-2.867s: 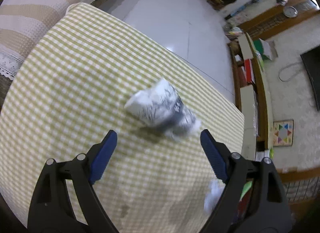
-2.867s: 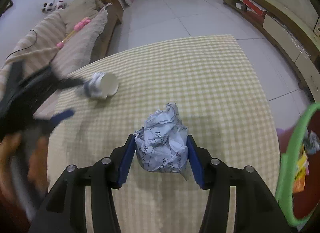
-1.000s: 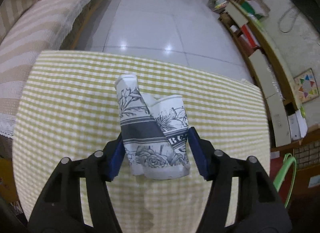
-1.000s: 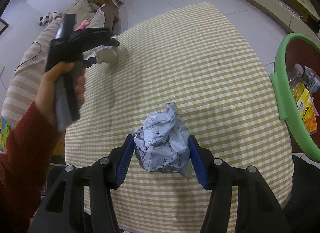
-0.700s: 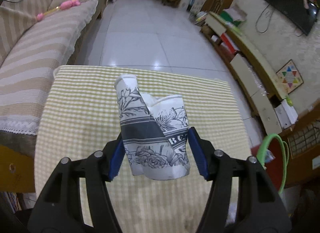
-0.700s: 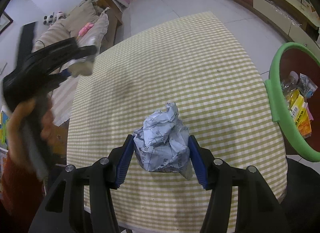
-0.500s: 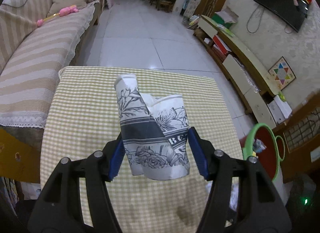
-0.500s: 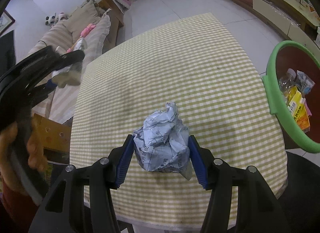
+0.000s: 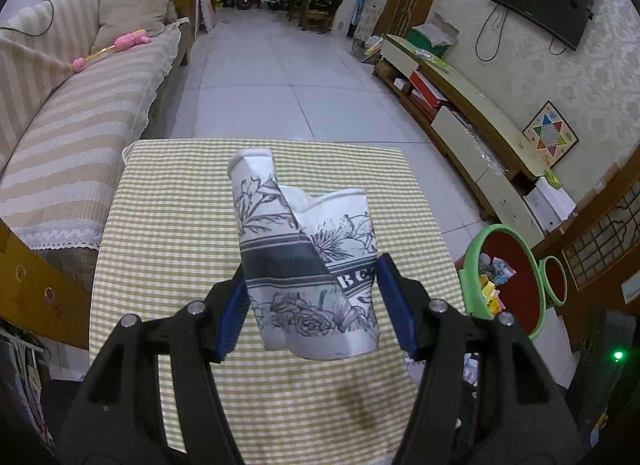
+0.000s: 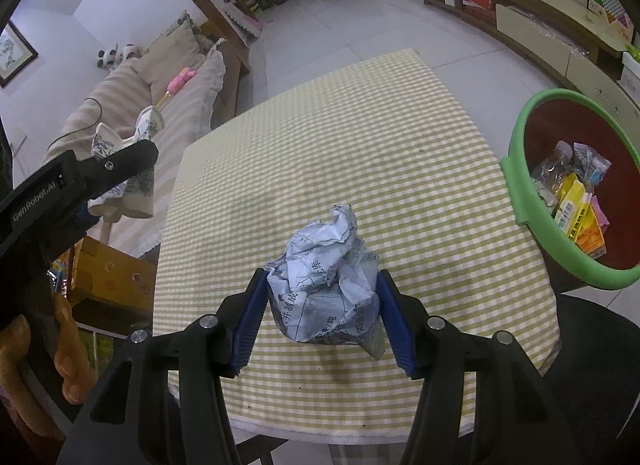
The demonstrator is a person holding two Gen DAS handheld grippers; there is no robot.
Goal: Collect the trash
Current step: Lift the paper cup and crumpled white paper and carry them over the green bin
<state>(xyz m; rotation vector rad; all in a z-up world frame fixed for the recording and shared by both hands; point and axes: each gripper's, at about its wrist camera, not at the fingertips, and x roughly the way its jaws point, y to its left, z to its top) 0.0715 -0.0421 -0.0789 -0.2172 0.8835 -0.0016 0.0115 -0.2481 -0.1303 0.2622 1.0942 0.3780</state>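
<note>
While raised above the checked table point(image 9: 168, 225), left gripper point(image 9: 312, 297) noted pinching a crushed paper cup point(image 9: 308, 261) between blue pads, clear of the cloth. Green-rimmed trash bin point(image 9: 504, 285) noted beside the table's right edge, wrappers inside.

From the right wrist: right gripper point(image 10: 320, 317) clamped on a crumpled paper ball point(image 10: 328, 297), held above the table's near end. Same bin seen just right of the table. Left hand point(image 10: 48, 357) seen off the table's left side, cup in its gripper.

The square table point(image 10: 420, 153) wears a yellow-and-white checked cloth point(image 9: 172, 225), a few dark specks near its front edge.
</note>
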